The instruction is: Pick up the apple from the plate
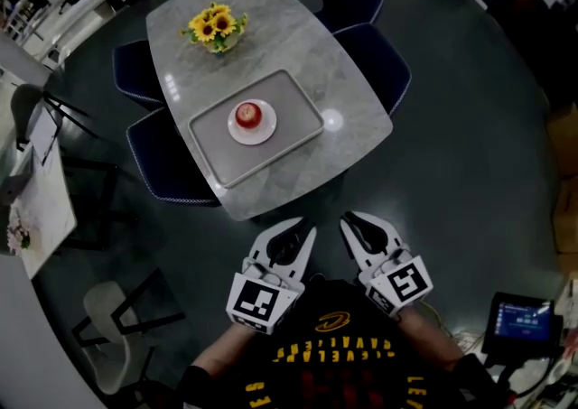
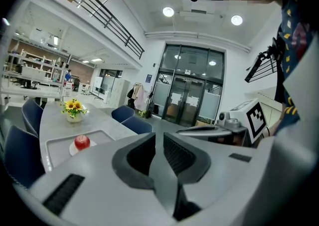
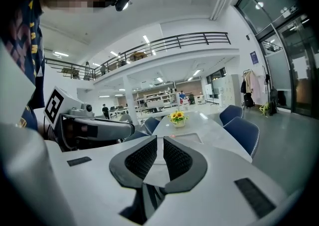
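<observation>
Red apple (image 1: 248, 114) on white plate (image 1: 267, 133), centred in tray (image 1: 209, 132) on tabletop (image 1: 271, 28), well ahead of left gripper (image 1: 293, 234) and right gripper (image 1: 364, 223). Jaws of both narrowly parted, empty. Probably firm, smooth, fairly light, bruisable; best taken across widest girth.

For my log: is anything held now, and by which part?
Nothing is held: left gripper and right gripper are empty; the apple lies on its plate.

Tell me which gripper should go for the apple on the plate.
Left, by a little. The apple on its plate lies to the left of both grippers, so the left gripper has a shorter path than the right gripper. Both are short of the table, empty, jaws barely apart.
</observation>
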A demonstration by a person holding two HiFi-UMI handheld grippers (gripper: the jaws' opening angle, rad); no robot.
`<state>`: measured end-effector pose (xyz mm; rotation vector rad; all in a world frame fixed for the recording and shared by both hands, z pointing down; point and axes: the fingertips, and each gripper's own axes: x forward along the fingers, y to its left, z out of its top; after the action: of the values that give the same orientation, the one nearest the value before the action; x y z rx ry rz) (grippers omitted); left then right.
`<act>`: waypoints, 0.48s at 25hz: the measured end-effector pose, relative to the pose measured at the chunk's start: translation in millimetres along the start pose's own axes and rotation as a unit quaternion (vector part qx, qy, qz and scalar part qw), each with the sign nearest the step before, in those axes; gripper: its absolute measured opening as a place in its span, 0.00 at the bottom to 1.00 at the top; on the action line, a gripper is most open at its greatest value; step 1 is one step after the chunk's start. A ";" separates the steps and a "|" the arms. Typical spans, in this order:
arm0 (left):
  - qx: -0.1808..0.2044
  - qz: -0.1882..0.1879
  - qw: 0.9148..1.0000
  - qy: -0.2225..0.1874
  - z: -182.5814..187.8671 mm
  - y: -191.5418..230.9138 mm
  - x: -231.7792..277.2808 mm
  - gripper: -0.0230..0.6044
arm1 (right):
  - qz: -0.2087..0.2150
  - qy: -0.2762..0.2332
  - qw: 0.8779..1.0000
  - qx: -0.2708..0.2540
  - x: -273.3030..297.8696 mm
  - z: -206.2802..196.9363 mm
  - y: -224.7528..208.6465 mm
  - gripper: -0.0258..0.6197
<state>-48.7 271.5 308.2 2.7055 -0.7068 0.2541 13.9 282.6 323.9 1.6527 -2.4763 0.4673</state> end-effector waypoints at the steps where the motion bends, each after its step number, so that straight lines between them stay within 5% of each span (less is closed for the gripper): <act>1: -0.002 0.000 1.000 0.000 1.7 6.1 2.3 0.12 | -0.001 0.002 1.000 -0.001 5.6 2.3 -2.6 0.11; 12: -0.005 0.023 1.000 0.001 19.7 72.1 15.1 0.12 | 0.021 0.006 1.000 0.014 75.3 26.8 -13.0 0.11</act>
<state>-70.1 198.6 313.3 2.6803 -0.7694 0.2645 -2.0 203.2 321.7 1.6054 -2.5113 0.5175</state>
